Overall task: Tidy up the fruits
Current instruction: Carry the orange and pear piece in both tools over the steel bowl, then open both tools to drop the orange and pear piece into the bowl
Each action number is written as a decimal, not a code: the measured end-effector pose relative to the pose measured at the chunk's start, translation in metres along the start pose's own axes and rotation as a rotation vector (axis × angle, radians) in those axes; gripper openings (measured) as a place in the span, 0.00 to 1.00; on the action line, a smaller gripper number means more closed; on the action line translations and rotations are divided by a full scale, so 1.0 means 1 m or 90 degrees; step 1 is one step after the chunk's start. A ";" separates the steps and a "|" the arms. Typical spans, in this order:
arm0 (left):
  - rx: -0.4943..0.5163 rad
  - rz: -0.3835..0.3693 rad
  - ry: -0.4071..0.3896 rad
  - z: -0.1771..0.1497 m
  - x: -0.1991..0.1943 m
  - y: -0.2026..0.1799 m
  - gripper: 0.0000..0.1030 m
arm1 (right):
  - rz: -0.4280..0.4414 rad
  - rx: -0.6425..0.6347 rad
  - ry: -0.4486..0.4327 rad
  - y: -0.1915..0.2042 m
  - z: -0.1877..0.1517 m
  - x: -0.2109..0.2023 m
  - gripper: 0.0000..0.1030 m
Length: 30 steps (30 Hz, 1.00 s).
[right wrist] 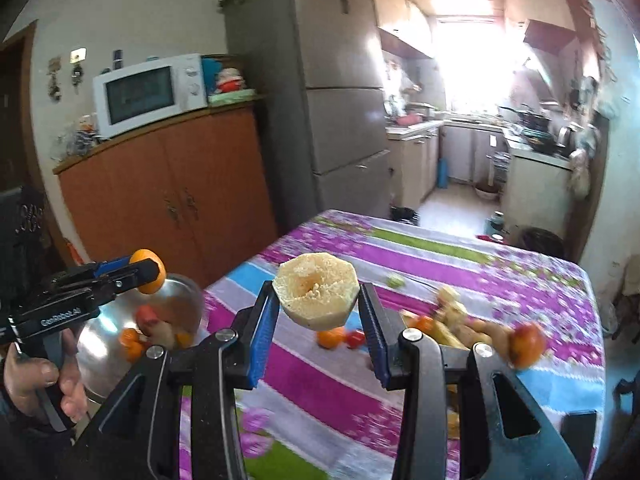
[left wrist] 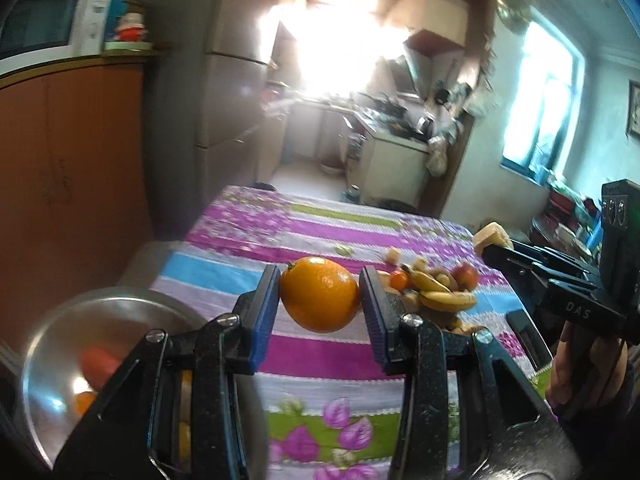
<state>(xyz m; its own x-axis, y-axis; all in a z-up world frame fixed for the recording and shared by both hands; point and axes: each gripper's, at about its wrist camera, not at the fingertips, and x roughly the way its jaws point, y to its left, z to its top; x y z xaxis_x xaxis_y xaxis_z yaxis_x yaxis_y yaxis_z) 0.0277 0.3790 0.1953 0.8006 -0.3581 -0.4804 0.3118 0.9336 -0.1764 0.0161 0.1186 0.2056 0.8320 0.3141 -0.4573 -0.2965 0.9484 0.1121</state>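
Both our grippers carry fruit, but the left gripper, clamped on the orange, is nearer the steel bowl at the counter's left edge than the right gripper, clamped on the peeled fruit.

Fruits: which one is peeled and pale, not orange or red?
The pale peeled fruit held in the right hand-held gripper. Its skin is cut off in flat facets, while the orange in the left hand-held gripper keeps its peel.

I see a glossy round orange fruit between my left gripper's blue ribbed finger pads. My right gripper shows a pale yellow peeled fruit. The far tablecloth carries magenta, green, sky-blue and lilac floral stripes. At near left, the shiny silver metal bowl reflects orange.
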 end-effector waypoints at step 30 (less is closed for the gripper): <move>-0.108 0.139 0.066 -0.048 -0.015 0.113 0.39 | 0.279 -0.115 0.132 0.180 -0.027 0.133 0.43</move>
<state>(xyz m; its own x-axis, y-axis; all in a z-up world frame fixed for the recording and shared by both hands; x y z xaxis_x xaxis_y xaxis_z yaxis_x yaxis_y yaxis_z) 0.0263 0.4908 0.1417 0.7805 -0.1535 -0.6060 0.0405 0.9798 -0.1960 0.0612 0.3306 0.1412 0.5061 0.6483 -0.5689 -0.6878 0.7013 0.1873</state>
